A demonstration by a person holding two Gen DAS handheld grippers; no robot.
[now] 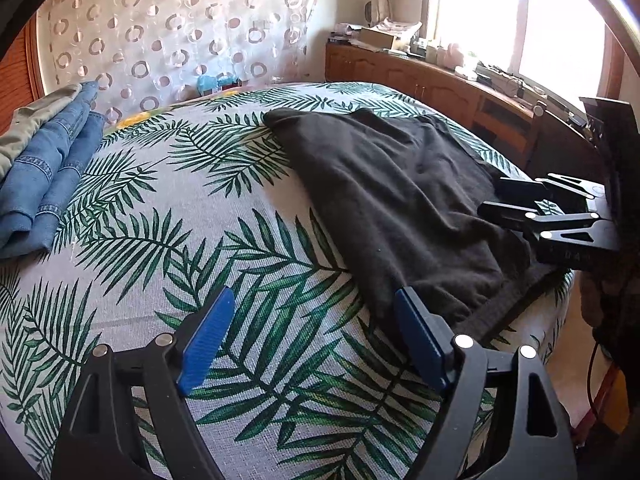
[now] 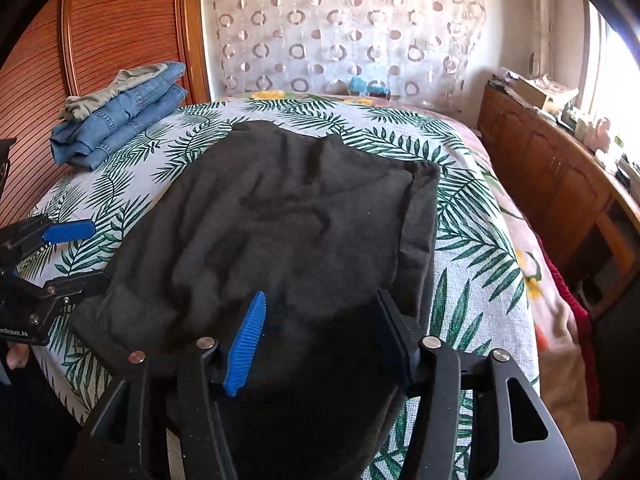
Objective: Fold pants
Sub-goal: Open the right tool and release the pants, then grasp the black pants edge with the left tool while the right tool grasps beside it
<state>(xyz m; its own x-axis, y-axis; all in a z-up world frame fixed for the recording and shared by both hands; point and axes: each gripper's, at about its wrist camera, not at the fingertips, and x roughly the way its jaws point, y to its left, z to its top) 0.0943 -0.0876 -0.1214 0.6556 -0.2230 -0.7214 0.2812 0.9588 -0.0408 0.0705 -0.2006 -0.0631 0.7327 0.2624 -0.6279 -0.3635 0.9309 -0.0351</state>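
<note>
Dark grey pants lie folded over on the leaf-print bed cover, reaching to the near bed edge; they fill the middle of the right wrist view. My left gripper is open and empty above the cover, its right pad beside the pants' near left edge. My right gripper is open above the pants' near end, holding nothing; it also shows in the left wrist view at the pants' right edge. The left gripper shows at the left in the right wrist view.
A stack of folded blue jeans with a beige garment on top sits at the far left corner of the bed. A wooden cabinet with clutter runs along the right side under the window. A wooden slatted panel stands at the left.
</note>
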